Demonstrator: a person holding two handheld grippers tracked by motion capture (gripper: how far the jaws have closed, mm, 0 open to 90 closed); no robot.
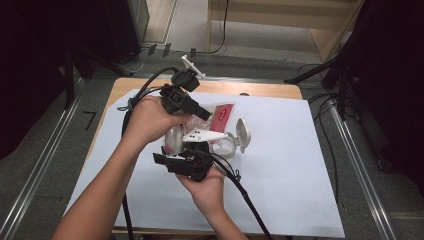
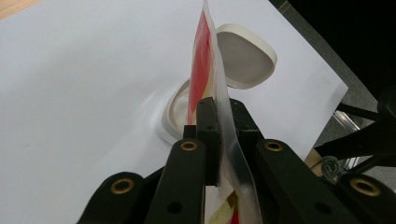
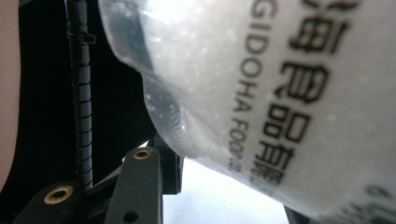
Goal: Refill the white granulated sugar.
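Two hands hold two grippers over one white sheet (image 1: 280, 165) on the table. Nearest, the right gripper (image 1: 187, 162) presses its jaws against one clear jar (image 3: 280, 93) with black print; I cannot tell if they squeeze it. Just beyond, the left gripper (image 2: 219, 116) pinches one red and clear packet (image 2: 205, 60) tight between its jaws. Farther right stands the jar's one white lid (image 2: 245, 56), flipped open.

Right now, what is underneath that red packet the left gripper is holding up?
Below the red packet sits a white container with its hinged lid swung open, on the white sheet. The packet and the left gripper cover the container's opening, so what it holds cannot be seen.
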